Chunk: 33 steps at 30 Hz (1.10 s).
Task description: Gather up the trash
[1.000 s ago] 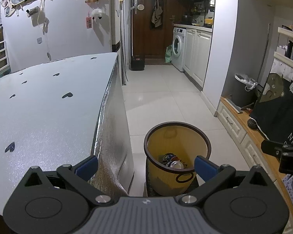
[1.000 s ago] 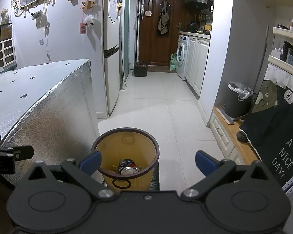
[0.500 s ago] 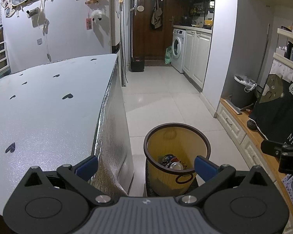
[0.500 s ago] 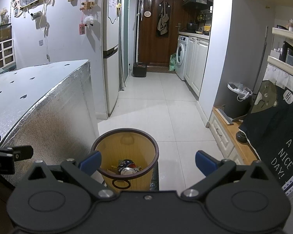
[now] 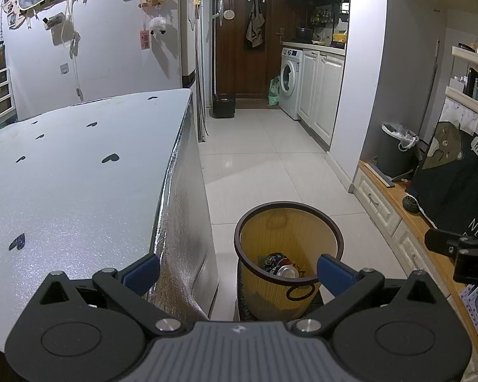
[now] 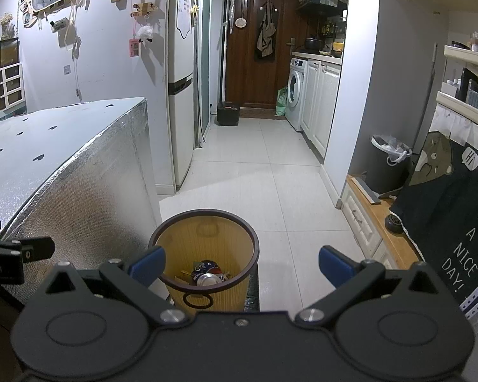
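Observation:
A yellow bin with a dark rim (image 5: 288, 219) stands on the floor beside the table's corner; it also shows in the right wrist view (image 6: 204, 219). Trash lies at its bottom, including a crushed can (image 5: 286, 270) (image 6: 208, 278) and wrappers. My left gripper (image 5: 237, 269) is open and empty, held above the table edge and the bin. My right gripper (image 6: 240, 262) is open and empty, held above the bin and the floor. The right gripper's side shows at the right edge of the left wrist view (image 5: 462, 251).
A table with a silver foil cover (image 5: 79, 175) (image 6: 63, 159) fills the left. A fridge (image 6: 180, 95) stands behind it. A low wooden cabinet (image 5: 392, 203) with a dark bin (image 5: 395, 149) and a black cloth (image 6: 446, 207) lines the right. White tiled floor (image 6: 258, 165) leads to a washing machine (image 6: 294, 92).

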### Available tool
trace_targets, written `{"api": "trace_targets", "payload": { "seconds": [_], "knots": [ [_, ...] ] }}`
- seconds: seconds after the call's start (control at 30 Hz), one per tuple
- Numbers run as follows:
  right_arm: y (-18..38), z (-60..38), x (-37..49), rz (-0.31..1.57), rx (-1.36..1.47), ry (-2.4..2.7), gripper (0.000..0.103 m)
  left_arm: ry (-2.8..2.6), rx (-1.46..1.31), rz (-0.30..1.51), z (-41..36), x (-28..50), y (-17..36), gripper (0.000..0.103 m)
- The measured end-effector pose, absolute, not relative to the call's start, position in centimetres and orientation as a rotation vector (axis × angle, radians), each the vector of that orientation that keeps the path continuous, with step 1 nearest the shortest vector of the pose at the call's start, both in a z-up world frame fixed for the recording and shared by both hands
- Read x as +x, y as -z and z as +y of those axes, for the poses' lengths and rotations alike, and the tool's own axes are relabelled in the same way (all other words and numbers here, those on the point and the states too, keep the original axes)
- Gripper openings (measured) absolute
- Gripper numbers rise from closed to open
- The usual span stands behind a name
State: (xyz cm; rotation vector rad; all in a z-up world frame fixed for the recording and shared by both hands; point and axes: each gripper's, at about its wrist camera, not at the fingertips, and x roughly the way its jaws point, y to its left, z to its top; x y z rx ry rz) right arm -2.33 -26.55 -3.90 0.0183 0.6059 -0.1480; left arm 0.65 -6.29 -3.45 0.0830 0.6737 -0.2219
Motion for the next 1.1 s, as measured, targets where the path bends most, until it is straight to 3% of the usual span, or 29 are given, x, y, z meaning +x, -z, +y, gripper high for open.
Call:
{"api": "trace_targets", "payload": {
  "seconds": [1.1],
  "knots": [
    [3.76, -26.59, -2.25, 0.603, 0.016, 0.148, 0.103, 0.215, 0.085, 0.659, -6.29, 0.43, 2.88, 0.103]
  ]
}}
